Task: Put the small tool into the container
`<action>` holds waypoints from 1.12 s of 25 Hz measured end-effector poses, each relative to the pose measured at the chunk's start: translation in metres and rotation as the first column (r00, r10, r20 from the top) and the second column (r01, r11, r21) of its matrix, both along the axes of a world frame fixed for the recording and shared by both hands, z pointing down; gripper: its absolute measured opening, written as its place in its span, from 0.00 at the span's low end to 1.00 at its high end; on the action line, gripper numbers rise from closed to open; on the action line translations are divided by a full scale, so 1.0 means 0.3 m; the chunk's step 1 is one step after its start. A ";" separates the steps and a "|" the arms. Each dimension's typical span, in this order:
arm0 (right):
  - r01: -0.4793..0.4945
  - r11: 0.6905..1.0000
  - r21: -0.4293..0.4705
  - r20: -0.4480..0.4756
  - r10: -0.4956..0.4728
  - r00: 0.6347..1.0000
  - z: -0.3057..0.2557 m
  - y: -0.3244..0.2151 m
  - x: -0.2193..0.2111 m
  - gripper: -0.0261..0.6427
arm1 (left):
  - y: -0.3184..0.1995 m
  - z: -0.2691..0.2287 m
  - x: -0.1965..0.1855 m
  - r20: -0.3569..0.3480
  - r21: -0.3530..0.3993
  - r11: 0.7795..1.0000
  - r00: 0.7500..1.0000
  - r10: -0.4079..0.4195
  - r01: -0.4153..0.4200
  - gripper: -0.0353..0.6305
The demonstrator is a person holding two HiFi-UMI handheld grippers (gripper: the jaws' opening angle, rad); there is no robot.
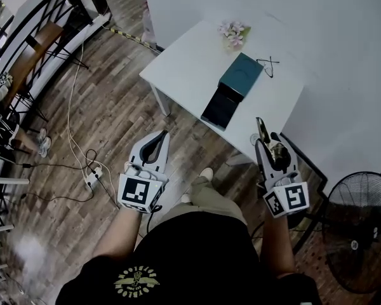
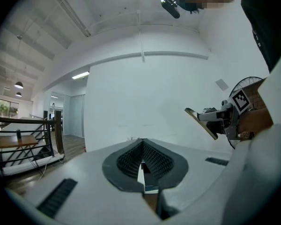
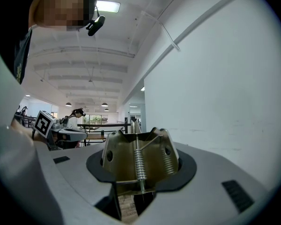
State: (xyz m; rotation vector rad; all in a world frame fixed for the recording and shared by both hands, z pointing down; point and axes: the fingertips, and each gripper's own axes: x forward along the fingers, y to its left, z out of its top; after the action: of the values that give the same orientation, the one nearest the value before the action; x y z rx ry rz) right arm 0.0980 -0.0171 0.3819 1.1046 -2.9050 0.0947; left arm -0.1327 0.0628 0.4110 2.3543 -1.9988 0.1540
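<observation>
While the person stands on the wooden floor just short of the white table [image 1: 190, 62], the right gripper [image 1: 270, 143] pinches the small tool [image 3: 139, 161], a brass-coloured metal piece with coil springs, in the air near the table's front edge. The left gripper [image 1: 160, 137] is over the floor, its jaws pressed together on nothing. The container [image 1: 241, 75], a teal box with a dark open flap, sits on the table, well apart from both grippers.

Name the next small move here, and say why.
Probably carry the right gripper forward over the table toward the teal box: its jaws clamp the brass spring tool, and the box lies farther ahead.
</observation>
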 end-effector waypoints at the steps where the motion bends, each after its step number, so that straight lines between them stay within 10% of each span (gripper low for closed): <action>1: -0.002 1.000 -0.002 -0.003 0.002 1.000 0.002 -0.003 0.001 0.30 | -0.008 -0.001 0.003 -0.003 0.001 1.000 1.000 0.004 -0.004 0.06; 28: 0.063 0.997 -0.047 -0.007 -0.064 0.998 0.070 -0.448 -0.134 0.30 | -0.423 0.048 -0.067 0.015 -0.041 0.999 1.000 -0.015 0.016 0.06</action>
State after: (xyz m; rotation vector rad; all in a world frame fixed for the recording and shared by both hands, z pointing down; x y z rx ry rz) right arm 0.0578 -0.1515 0.4029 1.0025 -2.9113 0.1553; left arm -0.1527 -0.0642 0.4254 2.3197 -1.9998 0.2102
